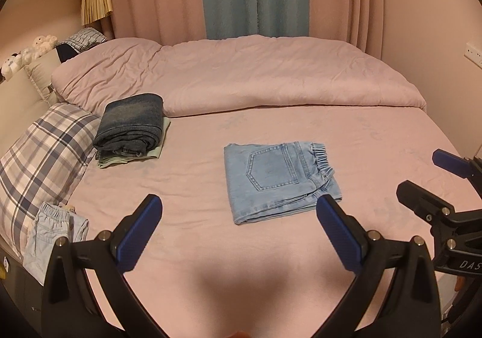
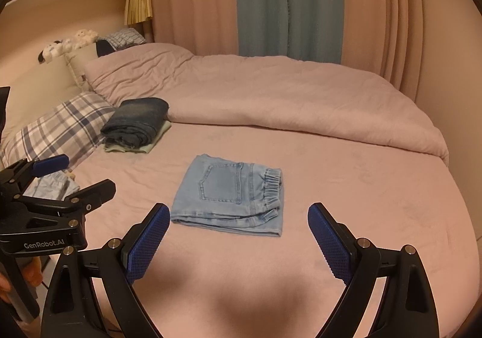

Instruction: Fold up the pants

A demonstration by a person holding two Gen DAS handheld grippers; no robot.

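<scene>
both grippers — left gripper [image 1: 239, 211] and right gripper [image 2: 239, 219] — hover spread wide and empty-handed over the light jeans [image 1: 278, 178], which lie folded square on the bed sheet [image 1: 195, 157], seemingly finished.

Folded light denim pants [image 1: 278, 178] flat on pink bed sheet [image 1: 186, 217], beyond spread left gripper [image 1: 239, 217] fingers [image 1: 141, 232].

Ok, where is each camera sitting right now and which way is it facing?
Left wrist: on the left tool, low over the bed's near edge, facing the folded light jeans and curtains; its open fingers frame the view, right tool at the right edge.
Right wrist: on the right tool, same heading; left tool at left.
Shared: jeans, dark folded stack, duvet.
</scene>
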